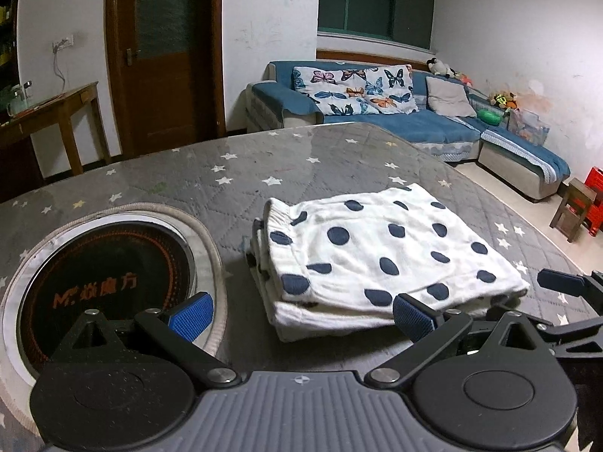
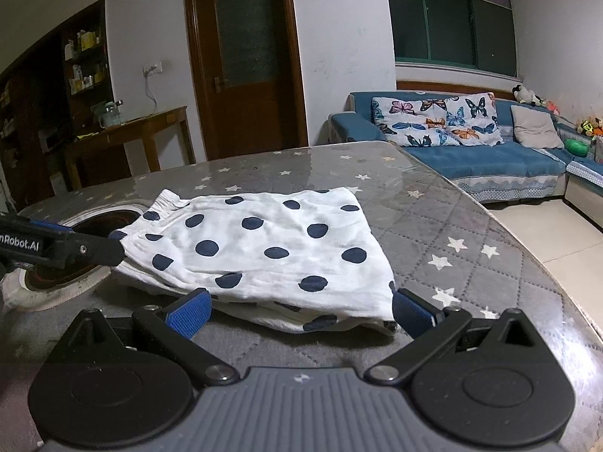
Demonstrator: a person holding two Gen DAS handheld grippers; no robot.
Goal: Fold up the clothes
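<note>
Folded clothes (image 1: 380, 260) lie just in front of both grippers, on the table (image 1: 211, 173) with the grey quilted star cover. The left gripper (image 1: 303, 318) stands wide open and holds nothing; its right blue finger pad (image 1: 410, 316) sits at the near edge of the cloth, though I cannot tell if it touches, and its left pad is over the round black cooktop (image 1: 109, 286) set into the table. The right gripper (image 2: 299, 312) is also wide open and empty, with the near edge of the cloth between its two pads. In the right wrist view the left gripper enters from the left side, its tip close to the waistband side of the cloth.

I count two grippers and one folded pile. The pile is white with dark blue dots, folded flat into a near square of several layers, with an elastic waistband at its left side and lower layers showing at the near edge.
</note>
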